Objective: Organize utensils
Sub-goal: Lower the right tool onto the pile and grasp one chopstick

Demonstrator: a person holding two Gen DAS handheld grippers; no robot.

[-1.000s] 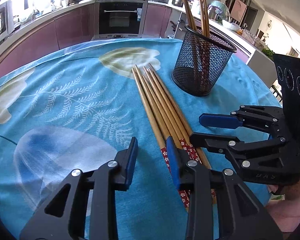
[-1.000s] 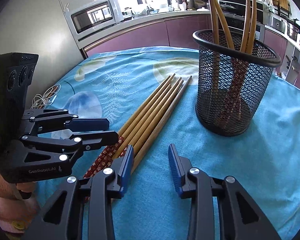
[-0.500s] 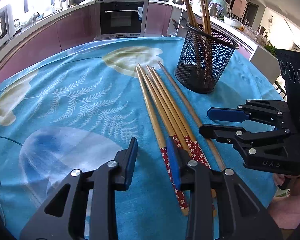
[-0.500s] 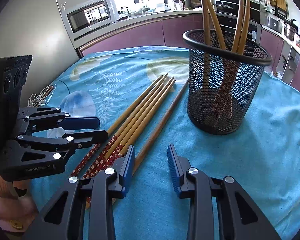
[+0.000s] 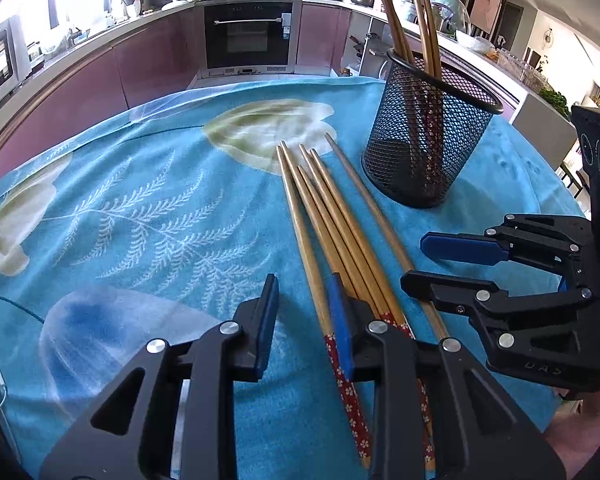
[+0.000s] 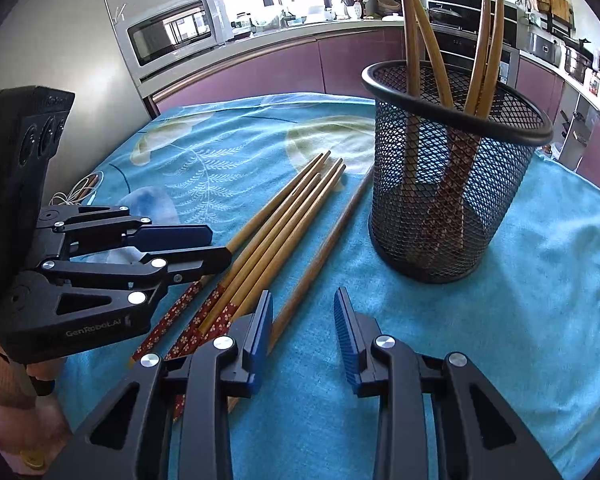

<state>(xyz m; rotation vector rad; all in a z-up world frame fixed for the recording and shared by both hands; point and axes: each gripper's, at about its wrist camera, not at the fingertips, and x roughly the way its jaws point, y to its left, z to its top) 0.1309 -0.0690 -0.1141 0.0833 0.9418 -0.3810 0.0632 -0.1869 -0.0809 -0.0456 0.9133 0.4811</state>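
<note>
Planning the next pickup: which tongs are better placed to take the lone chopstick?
Right tongs: open, beside the lone chopstick, nearest the mesh holder. Left tongs sit over the bundle.

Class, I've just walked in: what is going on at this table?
A person with two handheld grippers is sorting chopsticks. Several already stand in the mesh cup; six chopsticks lie on the blue cloth. The left gripper and right gripper are both open and hold nothing, near the chopsticks' patterned ends.
</note>
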